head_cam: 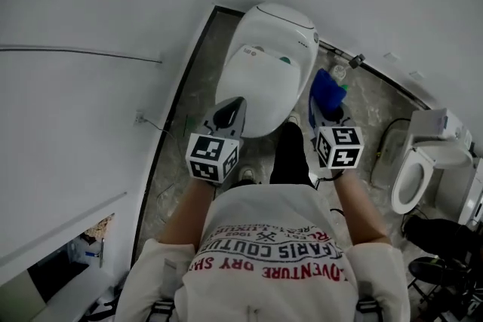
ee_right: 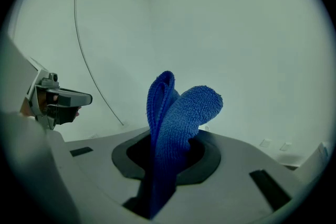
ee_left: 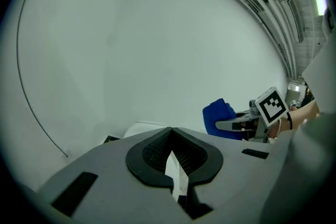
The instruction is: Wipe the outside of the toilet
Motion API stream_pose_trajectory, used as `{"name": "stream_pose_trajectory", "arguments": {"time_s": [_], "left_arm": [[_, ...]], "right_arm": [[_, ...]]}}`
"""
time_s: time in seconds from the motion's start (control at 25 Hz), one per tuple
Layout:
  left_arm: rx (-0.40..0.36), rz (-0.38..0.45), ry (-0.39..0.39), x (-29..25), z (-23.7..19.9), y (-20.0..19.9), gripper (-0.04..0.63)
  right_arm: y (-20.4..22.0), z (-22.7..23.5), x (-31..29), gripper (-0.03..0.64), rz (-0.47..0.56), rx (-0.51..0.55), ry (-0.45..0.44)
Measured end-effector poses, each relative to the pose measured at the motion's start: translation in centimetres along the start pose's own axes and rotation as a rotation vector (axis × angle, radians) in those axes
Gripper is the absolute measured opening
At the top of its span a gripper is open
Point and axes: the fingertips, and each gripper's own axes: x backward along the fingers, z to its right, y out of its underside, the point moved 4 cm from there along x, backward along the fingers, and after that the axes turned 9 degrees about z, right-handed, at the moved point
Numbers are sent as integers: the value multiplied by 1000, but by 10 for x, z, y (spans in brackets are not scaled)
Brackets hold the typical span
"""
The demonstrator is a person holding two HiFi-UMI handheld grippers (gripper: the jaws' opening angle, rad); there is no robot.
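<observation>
The white toilet point(head_cam: 268, 60) stands lid-down in the corner, straight ahead of me on the floor. My left gripper point(head_cam: 232, 108) hovers over its near left edge, shut with nothing between its pads; in the left gripper view point(ee_left: 171, 134) a sliver of the toilet point(ee_left: 140, 127) shows past it. My right gripper point(head_cam: 327, 114) is beside the toilet's right flank, shut on a folded blue cloth point(head_cam: 325, 90). The cloth point(ee_right: 176, 123) stands up out of the right gripper point(ee_right: 169, 140) and also shows in the left gripper view point(ee_left: 217, 115).
White walls close in on the left and behind the toilet. A second toilet point(head_cam: 421, 176) with its seat showing stands at the right. A pipe fitting point(head_cam: 355, 59) juts from the back wall. My feet point(head_cam: 247, 176) are on the marbled floor point(head_cam: 377, 105).
</observation>
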Motion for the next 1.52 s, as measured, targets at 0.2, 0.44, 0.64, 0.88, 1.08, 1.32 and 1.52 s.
{"name": "stream_pose_trajectory", "arguments": {"time_s": [0.2, 0.44, 0.64, 0.88, 1.08, 1.32, 1.52], "left_arm": [[59, 42, -136, -87, -27, -23, 8], [93, 20, -245, -190, -47, -44, 8], [88, -25, -295, -261, -71, -36, 8], [77, -78, -314, -316, -103, 5, 8], [21, -104, -296, -362, -127, 56, 8], [104, -86, -285, -397, -156, 113, 8], [151, -80, -280, -400, -174, 151, 8]], "right_arm": [[-28, 62, -84, 72, -22, 35, -96], [-43, 144, -173, 72, -111, 15, -178], [-35, 204, -248, 72, -171, 22, -193], [0, 250, -336, 72, -225, 150, -218], [37, 256, -400, 72, -260, 145, -249], [80, 244, -452, 72, -299, 175, -312], [88, 228, -470, 72, -246, 276, -341]]}}
